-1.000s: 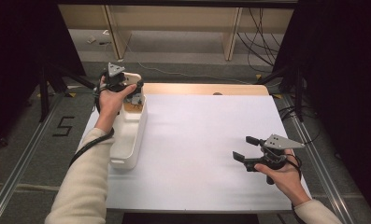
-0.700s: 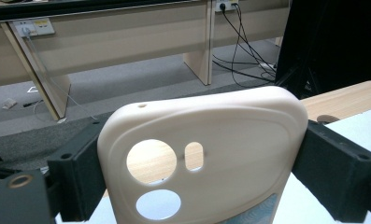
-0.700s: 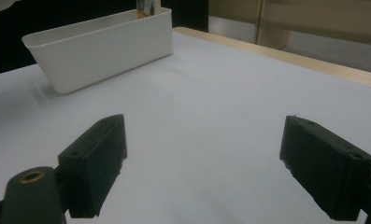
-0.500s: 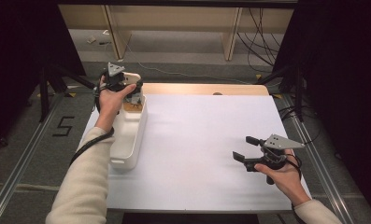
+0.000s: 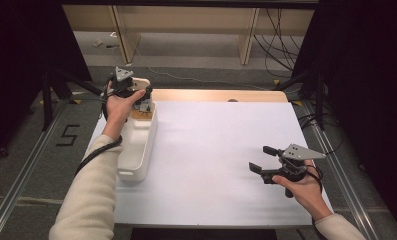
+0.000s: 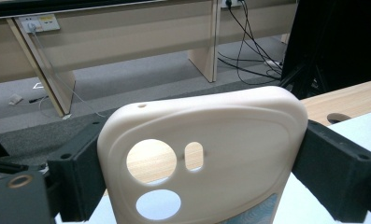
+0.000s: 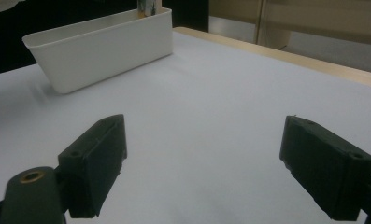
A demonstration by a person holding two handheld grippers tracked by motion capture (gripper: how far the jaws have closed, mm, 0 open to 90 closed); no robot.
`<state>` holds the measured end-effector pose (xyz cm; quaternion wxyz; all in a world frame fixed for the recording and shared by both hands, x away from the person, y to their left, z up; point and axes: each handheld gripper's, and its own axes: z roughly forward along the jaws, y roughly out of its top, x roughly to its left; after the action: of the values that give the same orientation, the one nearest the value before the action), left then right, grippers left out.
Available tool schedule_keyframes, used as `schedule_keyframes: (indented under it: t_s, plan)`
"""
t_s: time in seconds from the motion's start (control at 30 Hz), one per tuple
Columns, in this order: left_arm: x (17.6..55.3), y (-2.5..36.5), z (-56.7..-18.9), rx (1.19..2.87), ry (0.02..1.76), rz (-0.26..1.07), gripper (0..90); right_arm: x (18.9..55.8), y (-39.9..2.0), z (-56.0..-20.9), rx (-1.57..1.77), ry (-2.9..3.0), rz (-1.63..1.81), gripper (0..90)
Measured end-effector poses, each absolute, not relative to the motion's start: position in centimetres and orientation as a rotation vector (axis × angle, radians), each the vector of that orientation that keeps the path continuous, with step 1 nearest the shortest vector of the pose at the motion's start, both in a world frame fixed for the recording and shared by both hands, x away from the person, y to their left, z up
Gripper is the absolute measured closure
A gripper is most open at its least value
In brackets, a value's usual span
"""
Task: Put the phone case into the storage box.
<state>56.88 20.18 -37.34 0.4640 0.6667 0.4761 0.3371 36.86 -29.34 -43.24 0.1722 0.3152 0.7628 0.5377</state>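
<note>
Phone case [image 6: 206, 158], cream-coloured with camera cut-outs, is pinched by its two side edges in the left tool [image 5: 136, 87], held above the far end of the white bin [image 5: 138, 145] at the desk's [image 5: 211, 150] left edge. Well apart at the right, the right tool [image 5: 261, 159] hangs low over bare desk, jaws spread and holding nothing.

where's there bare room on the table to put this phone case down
Most of the white table top is bare: the wide stretch between the white bin and the right gripper, whose jaws are open. The left edge is crowded: the bin sits there, with the left gripper holding the phone case above its far end.
</note>
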Motion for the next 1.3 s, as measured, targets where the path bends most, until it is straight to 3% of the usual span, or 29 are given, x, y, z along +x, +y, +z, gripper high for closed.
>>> schedule_keyframes:
  t_s: [1.3]
  plan:
    - [57.73, 19.95, -37.93, 1.651, 1.188, 0.822, 11.3, 36.88, -29.35, -43.28, 0.897, 2.168, 1.521, 15.7]
